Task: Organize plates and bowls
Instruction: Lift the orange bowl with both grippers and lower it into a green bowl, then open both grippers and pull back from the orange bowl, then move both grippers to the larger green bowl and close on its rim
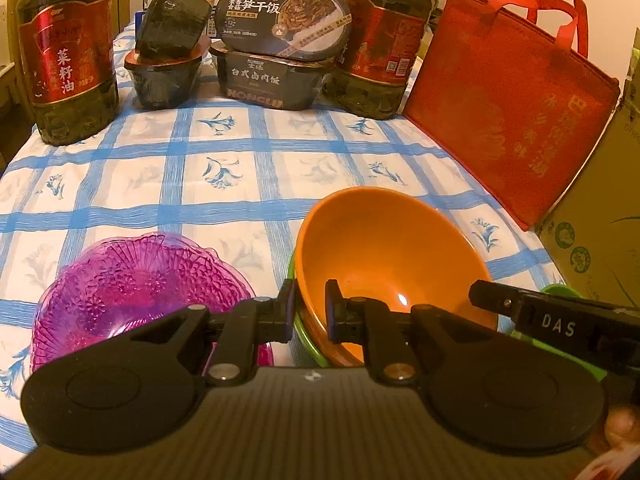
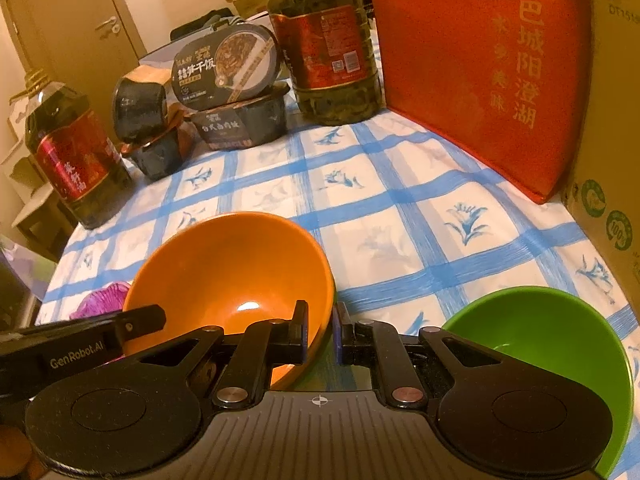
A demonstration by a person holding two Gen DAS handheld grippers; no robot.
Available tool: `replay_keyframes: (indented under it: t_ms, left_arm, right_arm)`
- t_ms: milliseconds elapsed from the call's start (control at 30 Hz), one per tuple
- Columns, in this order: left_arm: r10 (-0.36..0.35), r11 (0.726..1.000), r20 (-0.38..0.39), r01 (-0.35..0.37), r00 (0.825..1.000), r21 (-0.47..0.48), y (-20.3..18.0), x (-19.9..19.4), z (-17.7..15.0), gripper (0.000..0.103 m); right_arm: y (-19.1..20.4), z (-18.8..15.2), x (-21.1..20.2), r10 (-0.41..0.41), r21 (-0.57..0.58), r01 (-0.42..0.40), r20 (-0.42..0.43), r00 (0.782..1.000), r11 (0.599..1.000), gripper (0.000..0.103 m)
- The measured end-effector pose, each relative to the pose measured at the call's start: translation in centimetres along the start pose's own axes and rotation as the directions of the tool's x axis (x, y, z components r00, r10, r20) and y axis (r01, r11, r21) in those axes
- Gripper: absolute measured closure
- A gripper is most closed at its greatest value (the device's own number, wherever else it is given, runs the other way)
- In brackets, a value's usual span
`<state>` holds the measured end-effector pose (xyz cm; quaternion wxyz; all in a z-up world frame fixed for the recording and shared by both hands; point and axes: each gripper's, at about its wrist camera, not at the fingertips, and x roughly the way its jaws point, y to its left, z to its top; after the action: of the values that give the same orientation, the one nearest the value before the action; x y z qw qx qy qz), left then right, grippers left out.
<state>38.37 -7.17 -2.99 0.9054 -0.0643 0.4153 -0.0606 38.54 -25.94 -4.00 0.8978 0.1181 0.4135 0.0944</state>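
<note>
An orange bowl (image 1: 384, 256) sits nested in a green bowl (image 1: 304, 332) at the near middle of the table. My left gripper (image 1: 310, 312) is shut on the left rims of the orange and green bowls. My right gripper (image 2: 322, 336) is shut on the orange bowl's (image 2: 236, 276) right rim. A purple glass bowl (image 1: 132, 292) stands to the left of the stack. A second green bowl (image 2: 556, 332) stands to the right. The other gripper shows in each view.
Two oil bottles (image 1: 68, 52) (image 1: 380, 40) and stacked instant rice boxes (image 1: 276, 52) line the far edge of the blue checked tablecloth (image 1: 240, 168). A red tote bag (image 1: 508, 108) and a cardboard box (image 1: 608, 208) stand along the right.
</note>
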Motion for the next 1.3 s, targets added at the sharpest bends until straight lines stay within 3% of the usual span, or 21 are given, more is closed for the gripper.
replay_keyframes:
  t_ms: [200, 433, 933, 1300]
  left_arm:
    - [0.005, 1.000, 0.022, -0.005, 1.000, -0.013, 0.1, -1.1, -0.1, 0.087]
    - [-0.012, 0.998, 0.074, 0.016, 0.997, -0.058, -0.2, -5.2, -0.6, 0.086]
    - [-0.108, 0.990, 0.057, 0.113, 0.993, -0.086, -5.2, -13.2, -7.7, 0.085]
    - [-0.142, 0.988, 0.021, 0.143, 0.990, -0.052, -8.6, -15.5, -11.9, 0.084]
  right_arm:
    - [0.2, 0.2, -1.8, 0.012, -0.002, -0.011, 0.048, 0.999, 1.000, 0.089]
    - [0.4, -0.4, -6.6, 0.009, 0.011, -0.010, 0.093, 0.996, 1.000, 0.088]
    - [-2.2, -7.8, -17.2, -0.084, 0.070, 0.076, 0.120, 0.989, 0.995, 0.086]
    - [-4.7, -12.2, -21.6, -0.119, 0.118, 0.106, 0.116, 0.986, 0.987, 0.076]
